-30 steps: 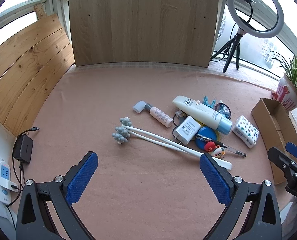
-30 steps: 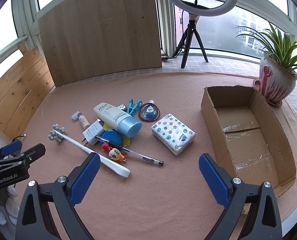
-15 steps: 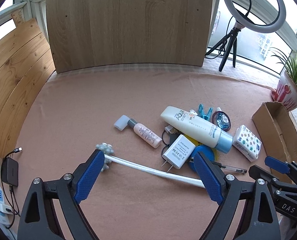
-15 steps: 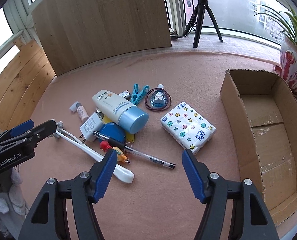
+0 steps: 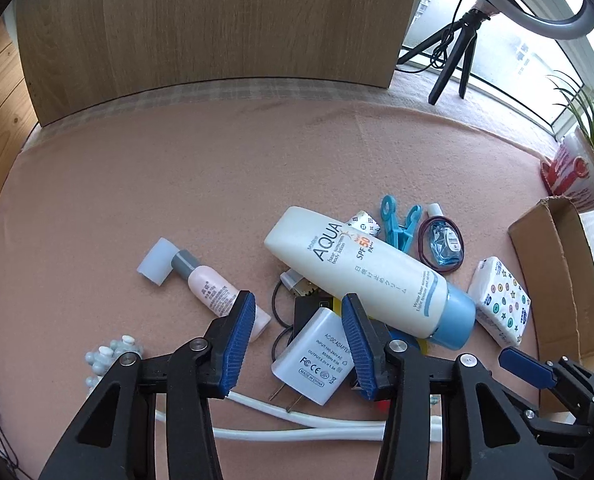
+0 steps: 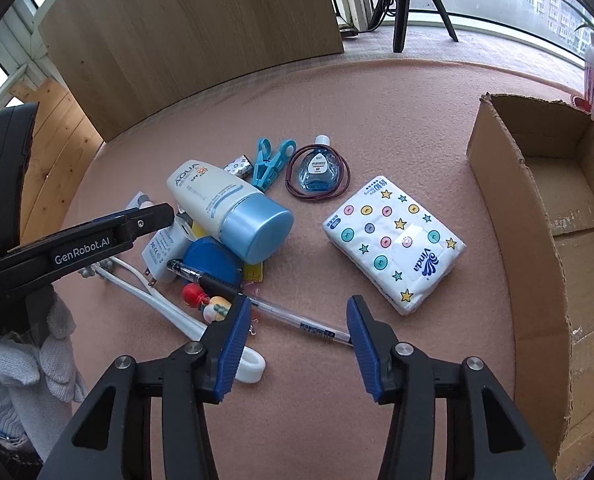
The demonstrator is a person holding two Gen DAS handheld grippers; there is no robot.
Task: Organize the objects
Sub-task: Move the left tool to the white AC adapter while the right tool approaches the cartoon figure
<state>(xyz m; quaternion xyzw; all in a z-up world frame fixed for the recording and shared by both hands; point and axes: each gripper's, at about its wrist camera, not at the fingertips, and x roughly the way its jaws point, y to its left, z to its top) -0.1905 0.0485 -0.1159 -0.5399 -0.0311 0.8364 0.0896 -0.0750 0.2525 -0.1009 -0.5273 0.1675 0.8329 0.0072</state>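
Note:
A pile lies on the pink mat: a white AQUA sunscreen bottle (image 5: pixel 369 272), a pink tube (image 5: pixel 213 292), a white AC adapter (image 5: pixel 317 356), a white massage stick (image 5: pixel 297 432), blue clips (image 5: pixel 397 224) and a tissue pack (image 6: pixel 393 240). My left gripper (image 5: pixel 297 320) hangs over the adapter with its jaws closing. The adapter is between the pads, and they do not grip it. My right gripper (image 6: pixel 300 316) hangs over a clear pen (image 6: pixel 297 320) with its jaws closing. The pen lies crosswise between the pads, ungripped.
An open cardboard box (image 6: pixel 537 184) stands at the right. A wooden board (image 5: pixel 217 20) leans at the back, with a tripod (image 5: pixel 453 52) and a potted plant (image 5: pixel 577 172) beyond it. A small blue bottle inside a hair tie (image 6: pixel 317 168) lies by the clips. A gloved hand (image 6: pixel 37 360) holds the left gripper.
Both grippers have sunk toward the pile and moved in over it. Both pairs of jaws have narrowed from wide open to about half.

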